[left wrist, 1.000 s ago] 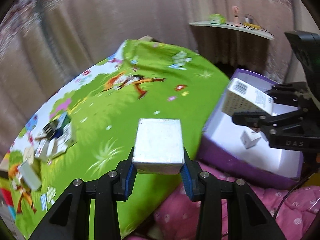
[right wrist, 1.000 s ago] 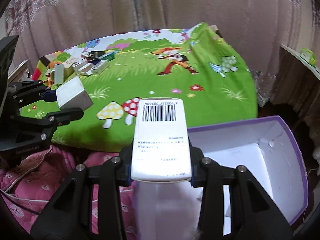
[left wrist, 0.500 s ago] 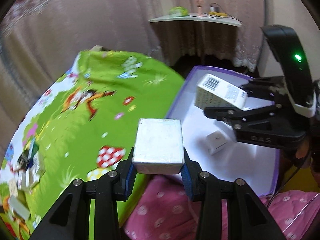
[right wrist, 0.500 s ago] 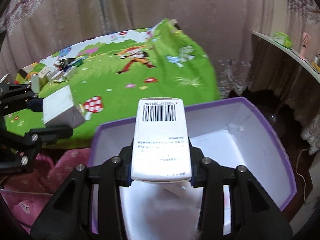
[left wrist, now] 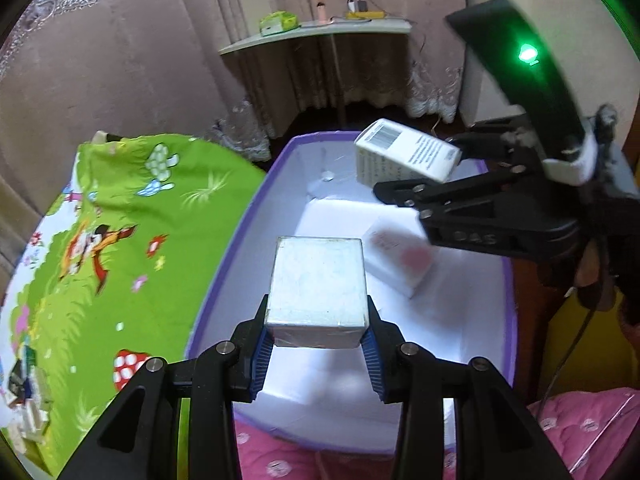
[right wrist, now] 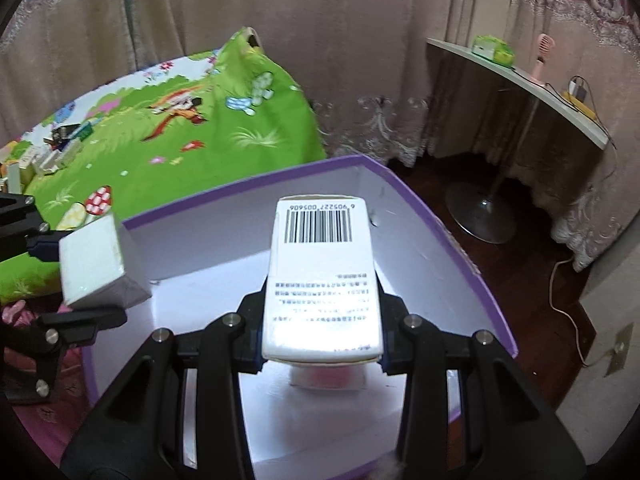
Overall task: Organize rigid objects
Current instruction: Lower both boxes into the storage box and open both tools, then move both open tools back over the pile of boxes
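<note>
Both grippers hang over the purple bin [left wrist: 224, 264]: the left gripper [left wrist: 316, 344] clamps a white cube [left wrist: 318, 284], the right gripper [right wrist: 322, 350] a barcoded carton [right wrist: 322, 280]. One small box [left wrist: 400, 260] lies inside; more clutter [right wrist: 48, 152] waits on the green sheet [right wrist: 192, 148]

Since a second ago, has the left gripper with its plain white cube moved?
Yes. The left gripper, shut on the plain white cube, swung from above the green cartoon sheet to above the purple-rimmed box.

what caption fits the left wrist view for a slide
Left gripper holds a grey cube box over the purple bin; right gripper brings a barcoded carton.
</note>
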Demonstrator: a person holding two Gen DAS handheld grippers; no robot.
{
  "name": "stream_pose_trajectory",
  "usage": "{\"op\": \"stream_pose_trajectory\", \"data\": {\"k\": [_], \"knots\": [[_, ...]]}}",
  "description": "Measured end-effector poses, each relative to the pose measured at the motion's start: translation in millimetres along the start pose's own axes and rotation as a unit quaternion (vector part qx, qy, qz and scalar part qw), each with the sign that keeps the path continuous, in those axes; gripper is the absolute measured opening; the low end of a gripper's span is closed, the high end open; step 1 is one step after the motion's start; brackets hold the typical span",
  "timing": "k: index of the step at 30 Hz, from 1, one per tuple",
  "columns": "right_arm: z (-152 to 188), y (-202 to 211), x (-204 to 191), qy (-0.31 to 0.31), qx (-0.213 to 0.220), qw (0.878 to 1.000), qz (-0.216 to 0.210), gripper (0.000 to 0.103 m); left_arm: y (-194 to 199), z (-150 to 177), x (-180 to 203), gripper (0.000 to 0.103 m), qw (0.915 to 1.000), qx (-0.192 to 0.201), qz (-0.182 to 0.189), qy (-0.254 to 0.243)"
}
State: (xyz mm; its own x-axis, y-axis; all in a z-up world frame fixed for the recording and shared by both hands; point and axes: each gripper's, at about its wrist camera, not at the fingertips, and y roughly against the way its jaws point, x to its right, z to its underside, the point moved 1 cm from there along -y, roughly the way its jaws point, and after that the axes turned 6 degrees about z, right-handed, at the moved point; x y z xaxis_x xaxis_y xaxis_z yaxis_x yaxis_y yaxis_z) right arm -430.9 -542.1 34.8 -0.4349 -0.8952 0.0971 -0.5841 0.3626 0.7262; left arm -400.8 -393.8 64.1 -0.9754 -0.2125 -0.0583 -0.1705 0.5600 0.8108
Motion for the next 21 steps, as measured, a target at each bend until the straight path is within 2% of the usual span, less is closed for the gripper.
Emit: {"op": "stream_pose_trajectory", "data": {"k": [1, 2, 3, 4, 5, 8, 10, 14, 16, 18, 19, 21], "knots": [[0, -1, 3, -0.004, -0.002, 1.0, 0.006, 0.045, 0, -1, -1, 0.05, 0.9999, 0.006, 0.013, 0.005], [-1, -3, 5, -0.007, -0.006, 1.0, 0.01, 0.051, 1, -1, 0, 0.056, 0.9997, 0.008, 0.024, 0.007], [-3, -3, 8, -0.013, -0.009, 1.0, 0.02, 0.056, 2, 0, 1, 0.068, 0.9997, 0.011, 0.022, 0.005], [-4, -3, 8, -0.016, -0.008, 1.0, 0.024, 0.064, 4, 0, 0, 0.073, 0.9997, 0.017, 0.016, 0.005], [-7, -2, 9, -0.02, -0.005, 0.999, 0.027, 0.068, 7, 1, -2, 0.074, 0.9995, 0.028, 0.01, 0.009], [-15, 3, 5, -0.018, 0.003, 0.999, 0.029, 0.072, 15, 6, -18, 0.076, 0.9983, 0.046, -0.002, 0.037], [-23, 7, -5, -0.007, 0.01, 1.0, 0.021, 0.072, 22, 14, -34, 0.077, 0.9966, 0.054, -0.023, 0.057], [-32, 12, -46, 0.047, 0.017, 0.999, -0.003, 0.073, 39, 47, -88, 0.078, 0.9858, 0.062, -0.071, 0.139], [-37, 13, -75, 0.084, 0.018, 0.996, -0.022, 0.073, 51, 70, -118, 0.078, 0.9745, 0.066, -0.103, 0.188], [-40, 17, -109, 0.125, 0.022, 0.991, -0.039, 0.073, 69, 99, -151, 0.078, 0.9552, 0.077, -0.136, 0.251], [-41, 18, -122, 0.141, 0.024, 0.989, -0.047, 0.073, 77, 115, -166, 0.079, 0.9436, 0.083, -0.147, 0.285], [-46, 21, -153, 0.172, 0.024, 0.982, -0.073, 0.074, 100, 155, -202, 0.079, 0.9095, 0.107, -0.17, 0.364]]}}
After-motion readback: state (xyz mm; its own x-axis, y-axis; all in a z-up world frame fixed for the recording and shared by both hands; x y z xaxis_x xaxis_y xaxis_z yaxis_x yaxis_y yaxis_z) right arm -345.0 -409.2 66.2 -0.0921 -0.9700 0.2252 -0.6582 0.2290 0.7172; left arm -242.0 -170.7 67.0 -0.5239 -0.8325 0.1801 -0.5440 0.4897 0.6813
